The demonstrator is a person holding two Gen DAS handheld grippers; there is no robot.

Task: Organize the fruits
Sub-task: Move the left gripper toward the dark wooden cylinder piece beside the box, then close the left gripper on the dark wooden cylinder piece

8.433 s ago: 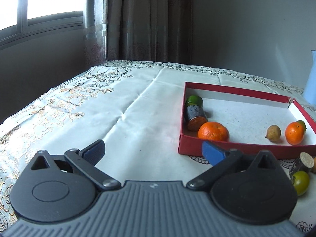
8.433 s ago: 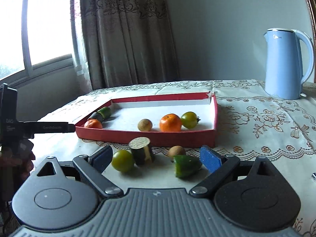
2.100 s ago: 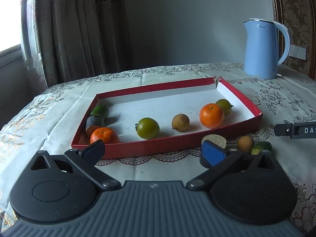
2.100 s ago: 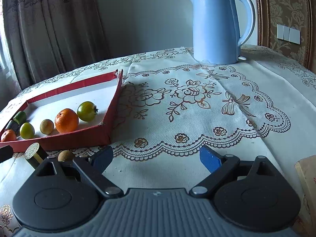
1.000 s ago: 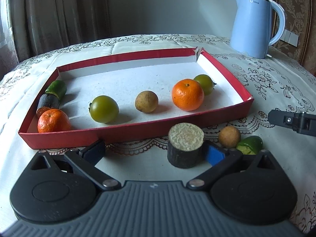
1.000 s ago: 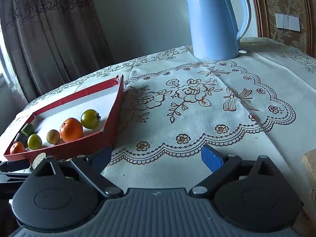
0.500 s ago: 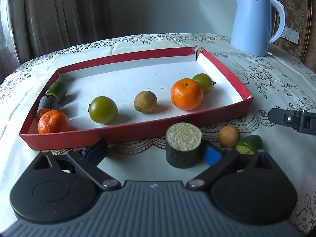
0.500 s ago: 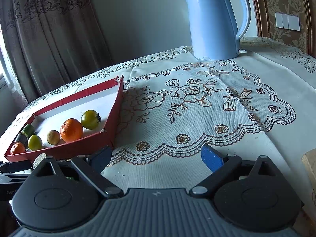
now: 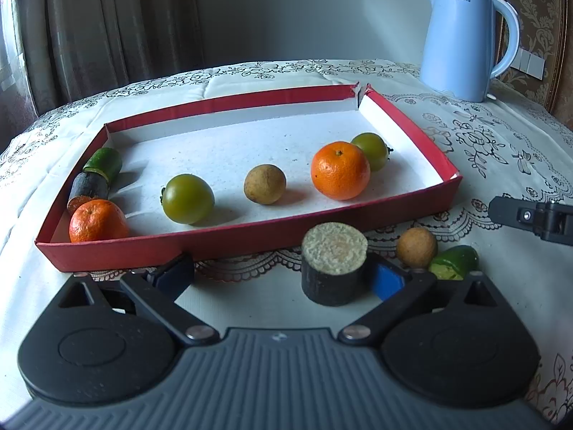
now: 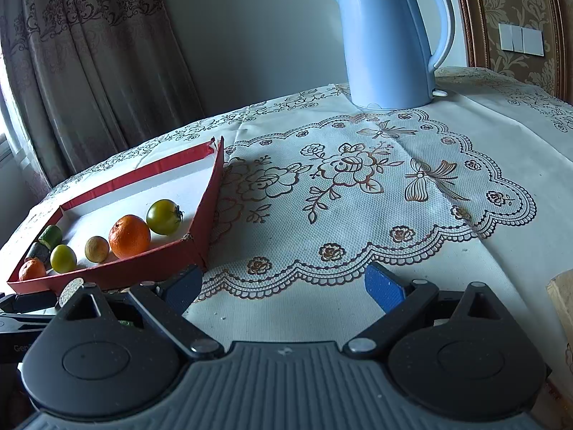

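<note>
Seven pieces in tray (image 9: 247,240), three left outside on cloth: stub (image 9: 333,263) between spread jaws of left gripper (image 9: 283,276), longan (image 9: 416,247), cucumber (image 9: 454,267); right gripper (image 10: 284,288) gaped, empty.

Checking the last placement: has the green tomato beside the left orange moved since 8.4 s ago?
Yes. The green tomato now lies inside the red tray; it was on the cloth outside.

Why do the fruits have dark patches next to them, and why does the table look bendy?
Left wrist view: the big orange and green tomato cast soft shadows rightward, so light comes from the left. Right wrist view: the fisheye lens curves the tablecloth.
</note>
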